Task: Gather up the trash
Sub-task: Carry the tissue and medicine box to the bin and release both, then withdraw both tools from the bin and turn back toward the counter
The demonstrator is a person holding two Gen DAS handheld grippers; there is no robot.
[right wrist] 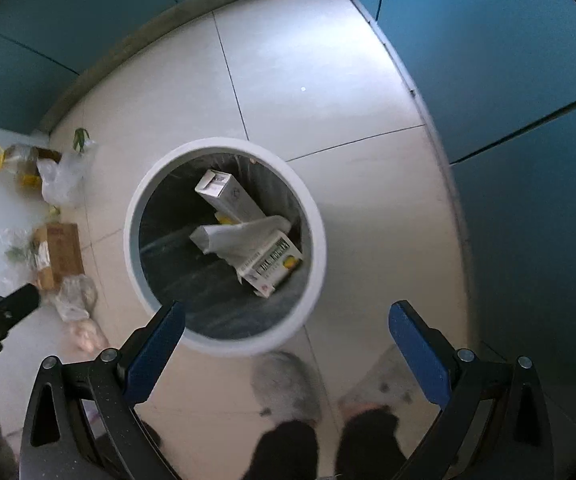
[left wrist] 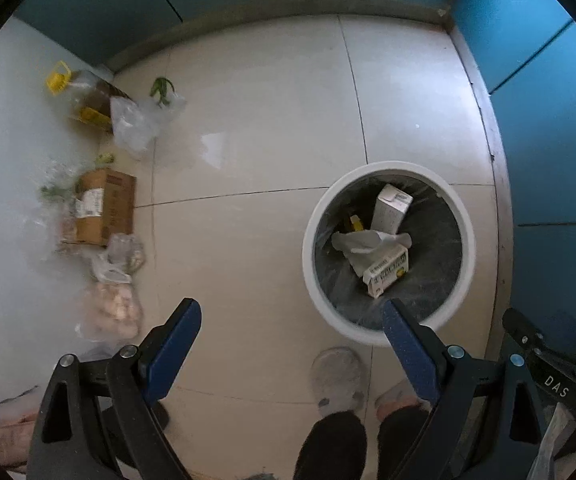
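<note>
Right wrist view has my right gripper [right wrist: 286,316] fingers spread wide and empty over the white bin [right wrist: 136,256] holding cartons [right wrist: 272,266], while my left gripper [left wrist: 292,314] gapes wide beside it, bags [left wrist: 140,120] littering the floor.

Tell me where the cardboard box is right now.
The cardboard box lies on the floor at the left of both views, among plastic bags along the wall, well left of the trash bin.
</note>
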